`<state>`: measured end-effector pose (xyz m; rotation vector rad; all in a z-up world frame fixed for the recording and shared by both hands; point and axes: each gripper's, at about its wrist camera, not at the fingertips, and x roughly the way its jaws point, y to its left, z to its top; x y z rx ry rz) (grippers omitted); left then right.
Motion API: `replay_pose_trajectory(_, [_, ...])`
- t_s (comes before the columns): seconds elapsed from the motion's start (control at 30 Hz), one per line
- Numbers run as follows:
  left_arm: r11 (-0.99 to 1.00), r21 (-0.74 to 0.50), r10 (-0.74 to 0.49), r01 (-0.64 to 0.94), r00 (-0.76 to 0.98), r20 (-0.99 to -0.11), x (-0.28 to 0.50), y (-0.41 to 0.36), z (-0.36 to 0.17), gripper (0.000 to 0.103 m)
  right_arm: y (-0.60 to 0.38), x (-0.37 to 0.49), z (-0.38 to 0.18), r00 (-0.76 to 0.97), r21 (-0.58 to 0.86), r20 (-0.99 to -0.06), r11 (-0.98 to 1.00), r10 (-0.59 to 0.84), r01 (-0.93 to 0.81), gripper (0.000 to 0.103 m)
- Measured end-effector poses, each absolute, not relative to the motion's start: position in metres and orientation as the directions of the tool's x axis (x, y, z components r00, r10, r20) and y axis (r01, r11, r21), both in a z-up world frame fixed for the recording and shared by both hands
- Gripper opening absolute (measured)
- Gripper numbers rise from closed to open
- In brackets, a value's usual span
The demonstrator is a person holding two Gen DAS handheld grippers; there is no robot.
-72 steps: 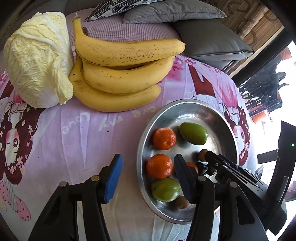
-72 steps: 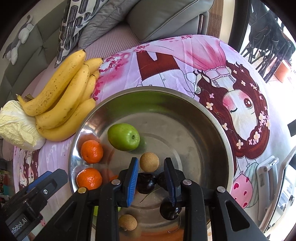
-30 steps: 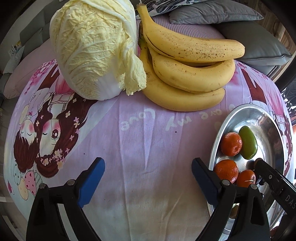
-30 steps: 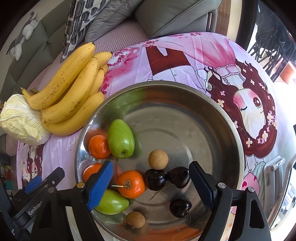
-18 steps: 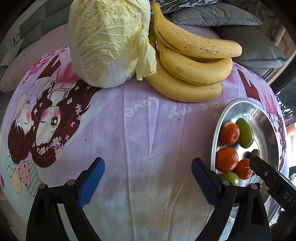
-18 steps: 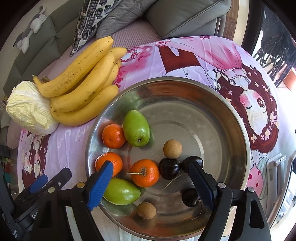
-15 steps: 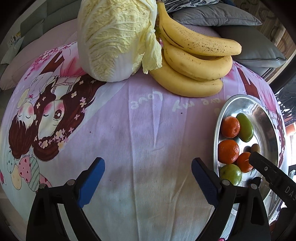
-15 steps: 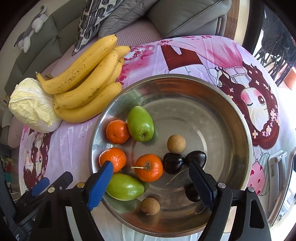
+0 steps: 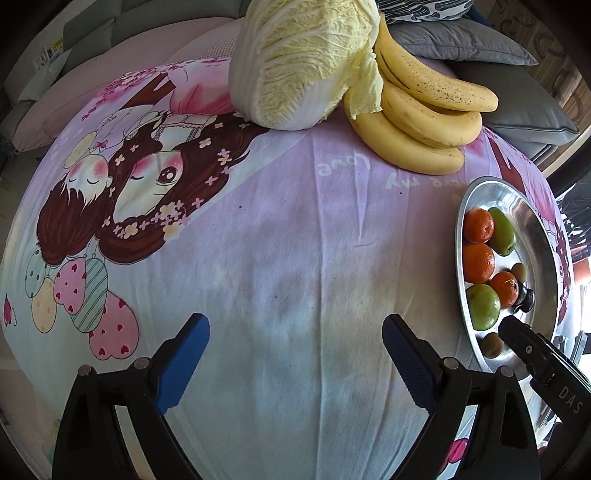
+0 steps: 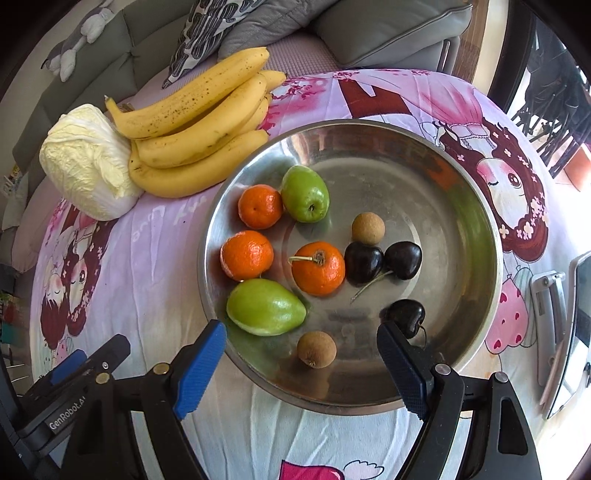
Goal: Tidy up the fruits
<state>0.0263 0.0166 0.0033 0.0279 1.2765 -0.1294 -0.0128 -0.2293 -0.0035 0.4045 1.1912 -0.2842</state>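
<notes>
Here we list what lies before each pair of tongs. The left tongs stand wide apart with nothing between them, over a bare stretch of the pink printed cloth that covers the surface. Beyond them, at the far edge, we find a napa cabbage and, touching its right side, a bunch of bananas. To their right sits a steel bowl.

The right tongs also gape empty, poised over the near rim of that bowl. Ahead of them inside it we count:
- three mandarins, one bearing a stem, grouped left of centre;
- two green fruits, one just past the left finger, the other farther off beside a mandarin;
- three dark cherries, a touching pair mid-bowl and a single one just ahead of the right finger;
- two small brown round fruits, one between the fingers near the rim, one beyond the cherry pair.

Grey cushions lie beyond the surface.
</notes>
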Motion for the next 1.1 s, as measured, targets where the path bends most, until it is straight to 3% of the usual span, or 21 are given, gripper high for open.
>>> replay_pose_trajectory(1.1, [0.989,-0.071,-0.098,0.131,0.213,-0.972,0.012,0.028,-0.020,0.095,-0.211,-0.032,-0.013,0.312,0.088,-0.949,0.921,-0.037,0.379,0.086])
